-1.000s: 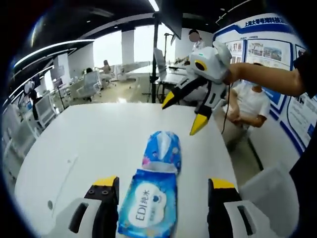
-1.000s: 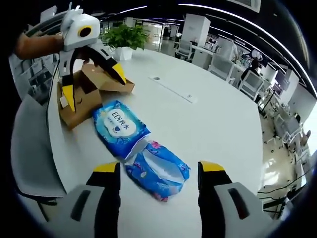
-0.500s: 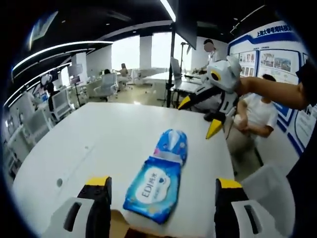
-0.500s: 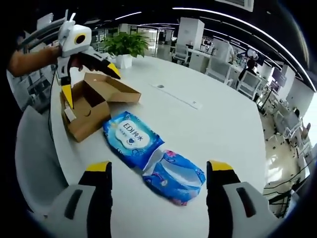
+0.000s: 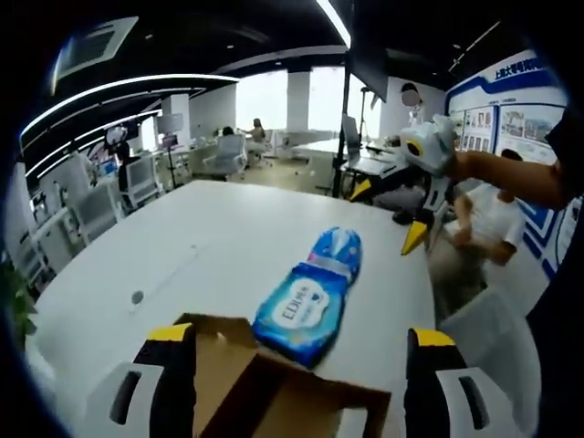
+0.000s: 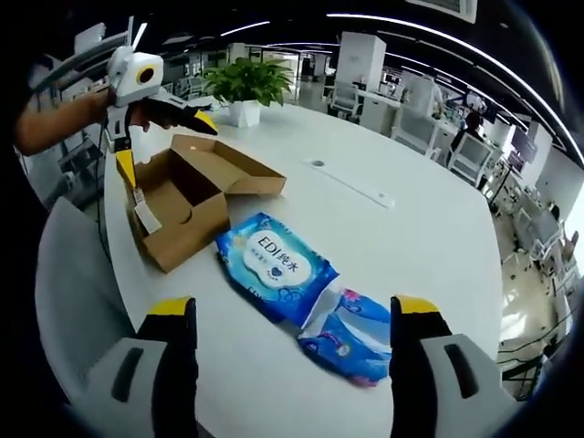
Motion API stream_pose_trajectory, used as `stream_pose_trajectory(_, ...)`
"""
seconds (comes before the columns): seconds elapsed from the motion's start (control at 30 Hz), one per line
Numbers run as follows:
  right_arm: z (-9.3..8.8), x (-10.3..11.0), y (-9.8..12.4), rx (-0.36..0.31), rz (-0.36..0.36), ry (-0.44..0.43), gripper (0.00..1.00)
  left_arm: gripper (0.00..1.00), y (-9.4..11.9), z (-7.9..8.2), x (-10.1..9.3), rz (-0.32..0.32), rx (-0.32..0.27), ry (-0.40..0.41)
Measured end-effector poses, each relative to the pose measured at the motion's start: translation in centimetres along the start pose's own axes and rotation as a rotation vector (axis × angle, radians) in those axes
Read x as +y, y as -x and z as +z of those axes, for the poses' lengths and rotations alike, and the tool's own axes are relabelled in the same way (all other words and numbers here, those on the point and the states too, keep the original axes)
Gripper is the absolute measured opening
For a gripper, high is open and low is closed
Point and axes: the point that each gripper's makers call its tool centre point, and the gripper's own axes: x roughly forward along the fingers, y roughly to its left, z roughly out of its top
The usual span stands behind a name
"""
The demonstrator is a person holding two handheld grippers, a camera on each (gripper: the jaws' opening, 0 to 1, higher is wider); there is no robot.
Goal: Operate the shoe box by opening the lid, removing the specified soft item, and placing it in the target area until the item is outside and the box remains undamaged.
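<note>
Office desks, swivel chairs and ceiling light strips ring a large white table [image 6: 392,228]. Nearest the lens in the left gripper view, the left gripper [image 5: 298,365] holds its yellow-tipped jaws wide apart with nothing between them, hovering over the cardboard shoe box [image 5: 274,392], whose brown lid flap lies open just beyond the jaws. Past the box, a blue wet-wipe pack [image 5: 301,306] lies flat on the table, outside the box; its white label reads "EDI" followed by Chinese characters too small to make out. Touching its far end lies a second blue pack [image 5: 336,251] with a patterned top. Farther off, the right gripper [image 5: 388,219] hangs over the table's far edge, jaws spread and empty, held by a bare forearm. Behind it a seated person in a white shirt [image 5: 497,214] sits before a blue wall board [image 5: 511,100] with Chinese writing and small pictures.

In the right gripper view, the right gripper [image 6: 297,351] shows its open jaws in the foreground, clear of both packs. The labelled wet-wipe pack [image 6: 274,265] sits between them and the shoe box [image 6: 187,196], which stands open near the table edge. The left gripper [image 6: 160,141] hovers above it, and a potted plant [image 6: 242,87] stands beyond.
</note>
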Motion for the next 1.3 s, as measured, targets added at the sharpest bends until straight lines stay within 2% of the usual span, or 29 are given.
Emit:
stream_pose_trajectory(0.5, 2.3, 3.9, -1.9, -0.003, 0.084, 0.070, 0.85, 1.00, 6.6, -3.0, 2.5, 0.133, -0.044, 0.086)
stream_pose_trajectory(1.03, 5.0, 8.3, -4.9, -0.007, 0.205, 0.178, 0.83, 1.00, 11.5, -6.3, 3.2, 0.233, -0.070, 0.153)
stream_pose_trajectory(1.3, 6.1, 11.2, -6.3, -0.008, 0.312, 0.281, 0.80, 1.00, 13.4, -7.5, 3.5, 0.270, -0.090, 0.166)
